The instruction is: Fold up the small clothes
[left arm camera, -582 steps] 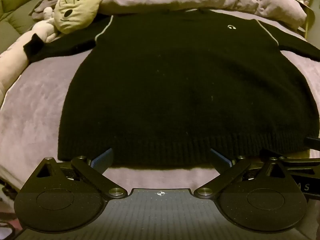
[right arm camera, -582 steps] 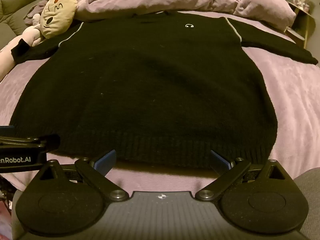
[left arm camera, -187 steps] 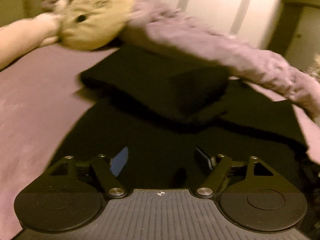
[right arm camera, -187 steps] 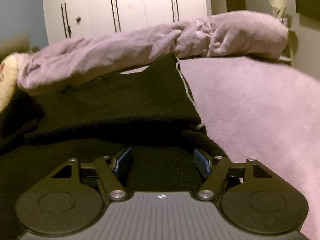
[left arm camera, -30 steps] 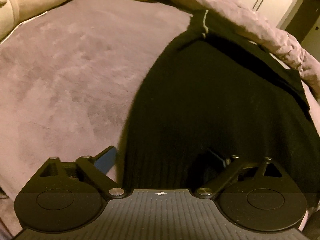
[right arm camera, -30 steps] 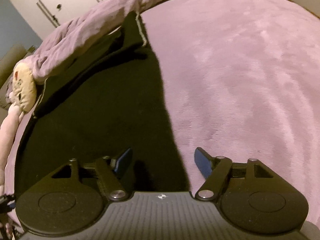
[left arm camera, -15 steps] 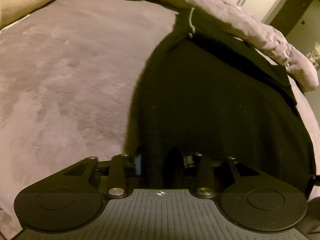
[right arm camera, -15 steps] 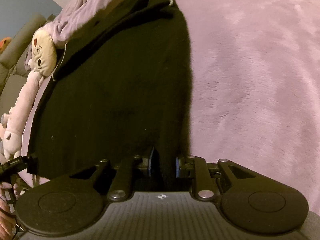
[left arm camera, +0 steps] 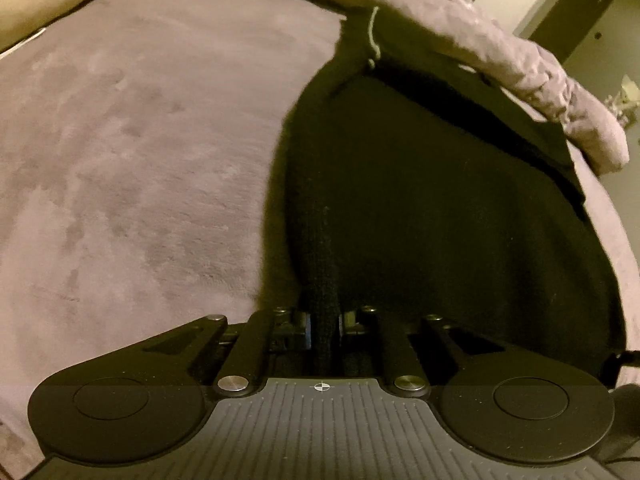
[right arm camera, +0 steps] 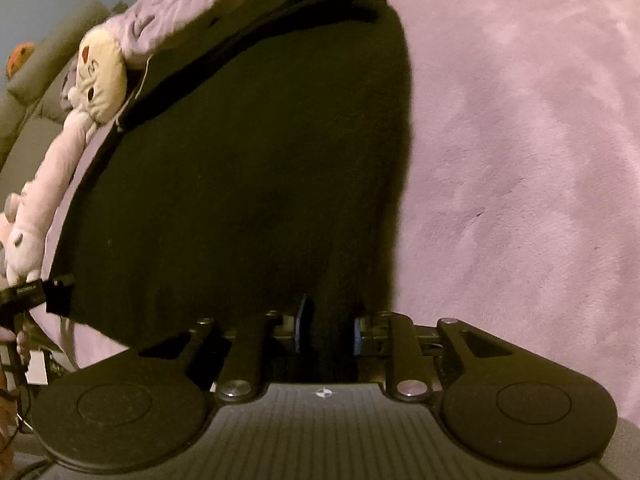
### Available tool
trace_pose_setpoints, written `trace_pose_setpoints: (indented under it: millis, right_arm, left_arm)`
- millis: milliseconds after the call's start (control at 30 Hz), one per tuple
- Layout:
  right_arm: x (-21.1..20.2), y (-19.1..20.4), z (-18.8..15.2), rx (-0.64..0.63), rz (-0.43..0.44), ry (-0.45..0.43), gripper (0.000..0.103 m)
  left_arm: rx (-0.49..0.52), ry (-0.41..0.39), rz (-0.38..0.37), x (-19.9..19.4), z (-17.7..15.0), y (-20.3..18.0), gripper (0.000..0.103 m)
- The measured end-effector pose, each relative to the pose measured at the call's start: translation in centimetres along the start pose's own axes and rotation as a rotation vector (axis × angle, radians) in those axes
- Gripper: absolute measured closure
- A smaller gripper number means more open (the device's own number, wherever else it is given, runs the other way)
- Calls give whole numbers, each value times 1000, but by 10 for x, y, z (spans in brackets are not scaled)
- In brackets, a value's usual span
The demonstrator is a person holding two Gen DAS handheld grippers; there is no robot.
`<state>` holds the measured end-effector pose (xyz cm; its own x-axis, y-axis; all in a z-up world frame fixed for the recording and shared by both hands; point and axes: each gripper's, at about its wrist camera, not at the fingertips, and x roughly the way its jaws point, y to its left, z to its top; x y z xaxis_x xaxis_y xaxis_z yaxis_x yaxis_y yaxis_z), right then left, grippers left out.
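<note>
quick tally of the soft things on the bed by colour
black: 1, the sweater
lilac: 1, the bunched blanket
cream and pink: 1, the plush toy
total: 3

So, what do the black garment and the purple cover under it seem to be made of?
The black garment looks like a soft matte knit, probably wool or acrylic: ribbing shows near the hem. The purple cover looks like plush fleece, with a brushed nap that shows darker and lighter patches.

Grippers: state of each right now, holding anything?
Left gripper: shut on the black sweater, near its hem.
Right gripper: shut on the same sweater's hem.
</note>
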<state>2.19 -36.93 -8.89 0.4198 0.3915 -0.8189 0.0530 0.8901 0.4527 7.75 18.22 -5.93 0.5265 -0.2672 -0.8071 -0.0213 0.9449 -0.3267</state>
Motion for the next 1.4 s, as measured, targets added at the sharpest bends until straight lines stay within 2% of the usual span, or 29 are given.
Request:
trace_pose_setpoints:
  millis: [67,100,167,333,433,467,500,600,700,867,1000,1200,1400]
  right_arm:
    - [-1,1,-1,-3,3,11,80]
    - [-1,1,-1,5,8,21,80]
    - [-2,0,-1,7,21,39,80]
    - [-3,2,-6,-7,37,58,80]
    - [-3,5,-9,-42,30,55,80]
    - [-4,7,-10,-52,25,50,82]
    - [-4,10,-9,-62,20,44,86]
    - [-9,16,-8,-76,29,23,90]
    - [-18,18,-3,-47,104,-17,91]
    - [-36,25,17,-5,238,-120,91]
    - [-46,37,46,3,286,-233,91]
    - [-43,42,99,16,276,-369,92]
    - [-29,21,148,125,146,-484,92]
  left_arm:
    - [-16,6,-7,2,0,-1,82]
    - [-23,9,-15,3,1,-1,75]
    - [-17,13,-36,3,2,-3,65]
    - [41,37,-29,5,1,-13,56]
    - [54,42,-3,6,1,-12,71]
    - [45,42,-2,5,1,-10,84]
    - [31,41,-7,3,2,-8,89]
    - [14,35,-36,-4,3,-5,91]
    - [20,13,-64,-14,9,-10,92]
    - [-20,-88,-156,-41,35,-16,93]
    - [-22,-175,-187,-52,68,-28,93]
    - [-40,-245,-197,-37,117,-47,93]
    - [-108,-296,-138,-7,161,-41,93]
